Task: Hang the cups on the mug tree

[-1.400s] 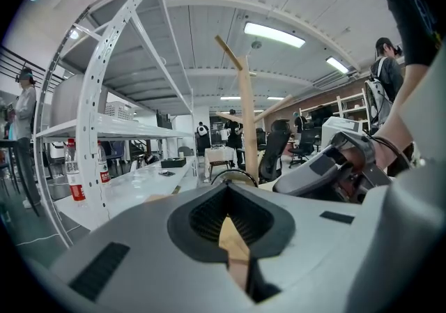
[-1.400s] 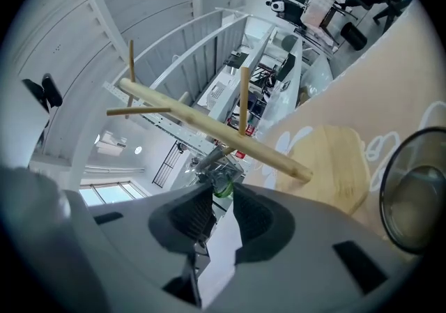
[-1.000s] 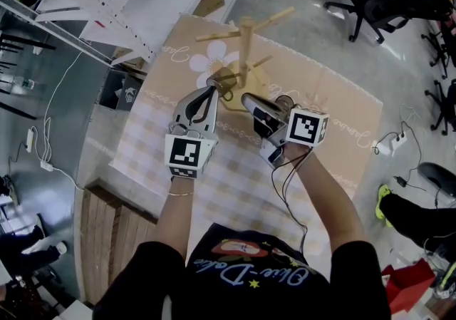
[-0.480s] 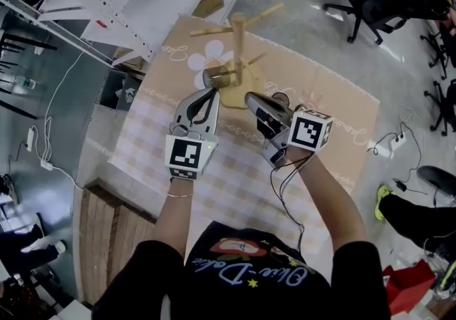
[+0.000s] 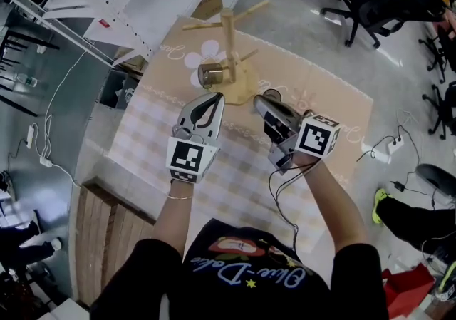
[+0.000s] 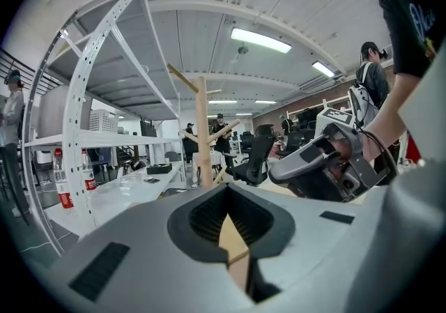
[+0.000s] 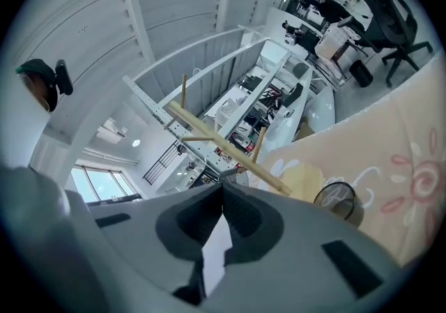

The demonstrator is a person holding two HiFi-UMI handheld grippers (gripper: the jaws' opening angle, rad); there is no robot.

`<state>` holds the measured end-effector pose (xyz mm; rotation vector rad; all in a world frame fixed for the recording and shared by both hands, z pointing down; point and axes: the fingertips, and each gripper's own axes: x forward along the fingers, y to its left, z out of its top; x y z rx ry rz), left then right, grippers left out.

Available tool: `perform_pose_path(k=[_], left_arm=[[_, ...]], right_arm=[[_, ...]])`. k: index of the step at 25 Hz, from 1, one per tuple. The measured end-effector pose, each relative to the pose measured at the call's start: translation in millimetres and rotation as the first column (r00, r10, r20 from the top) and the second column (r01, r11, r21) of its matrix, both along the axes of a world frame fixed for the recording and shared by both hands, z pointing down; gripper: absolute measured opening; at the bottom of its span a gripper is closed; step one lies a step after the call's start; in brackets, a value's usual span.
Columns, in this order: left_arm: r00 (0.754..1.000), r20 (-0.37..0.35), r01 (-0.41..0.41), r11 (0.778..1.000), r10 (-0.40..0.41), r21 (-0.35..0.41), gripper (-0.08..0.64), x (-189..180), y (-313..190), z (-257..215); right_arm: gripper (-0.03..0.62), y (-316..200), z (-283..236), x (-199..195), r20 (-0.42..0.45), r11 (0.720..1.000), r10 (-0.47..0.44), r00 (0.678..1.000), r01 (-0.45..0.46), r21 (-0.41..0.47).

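left tool (image 5: pixel 216 98) and right tool (image 5: pixel 261 100) hover closed near the mug tree (image 5: pixel 229 35).

From the head we look steeply down; both gripper views face level, low, sharing the tree (image 5: pixel 229 40).

grey floor (image 5: pixel 303 19), white shelving (image 6: pixel 73 130), black office chairs (image 5: pixel 370 1), ceiling strip lights (image 6: pixel 261 40)
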<state>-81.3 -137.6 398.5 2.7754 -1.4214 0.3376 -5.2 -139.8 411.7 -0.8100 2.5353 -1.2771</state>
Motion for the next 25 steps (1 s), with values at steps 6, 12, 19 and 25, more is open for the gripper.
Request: perform_pose_path(k=[6,12,19,25], left_arm=[[1.000,0.006,-0.025,1.000,0.025,-0.003,0.008,23.4,24.3,-3.0],[0.998,0.005,-0.066,0.998,0.066,-0.001,0.008,51.2,44.3,-9.2],[0.997,0.006,-0.082,0.997,0.082,0.007,0.008,70.7,60.4,-22.0],[0.995,0.015,-0.102,0.994,0.101,0.036,0.008,85.4,74.4,-36.6]], right_arm=[[0.009,16.9,-7.3,18.5,-0.012,1.000,-0.002,1.000,0.002,0.022],[0.009,32.1,-18.6,33.2,-0.027,0.999,-0.004,1.000,0.005,0.053],[0.009,51.8,-33.8,49.4,-0.062,0.994,0.014,0.998,-0.008,0.105],[0.009,68.1,-51.9,64.8,-0.099,0.986,0.025,0.995,-0.008,0.165]])
